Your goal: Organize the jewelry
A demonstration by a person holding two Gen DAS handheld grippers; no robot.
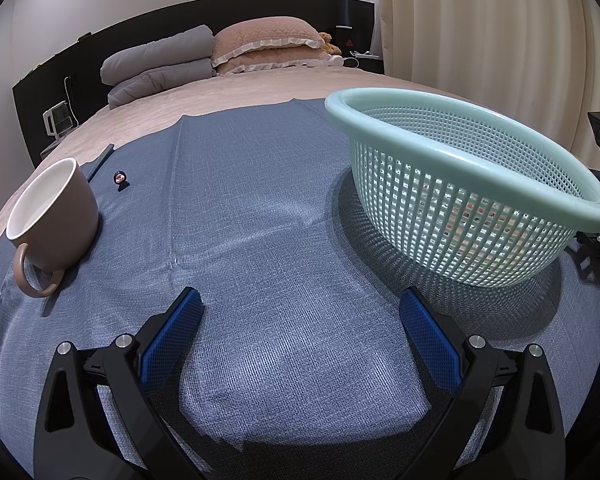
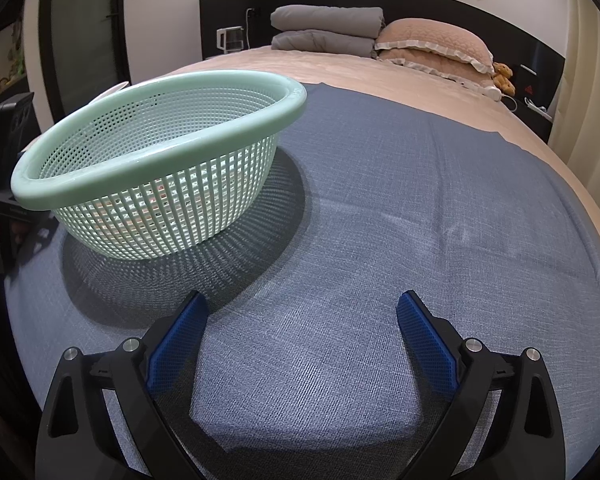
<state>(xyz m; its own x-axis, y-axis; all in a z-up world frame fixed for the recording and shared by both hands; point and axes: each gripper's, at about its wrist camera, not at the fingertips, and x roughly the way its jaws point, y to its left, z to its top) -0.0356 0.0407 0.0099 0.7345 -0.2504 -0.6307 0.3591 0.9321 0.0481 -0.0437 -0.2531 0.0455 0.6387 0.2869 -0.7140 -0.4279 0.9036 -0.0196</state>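
Both hand-held grippers wide apart and holding nothing over the blue cloth (image 1: 284,208) on the bed.
Left hand-held gripper (image 1: 300,312), right hand-held gripper (image 2: 302,314) — mesh basket (image 1: 460,200) between them, pinkish bits blurred inside. Small dark trinket (image 1: 121,179) beside the mug (image 1: 56,216) — tiny, risks slipping or snagging cloth when pinched.
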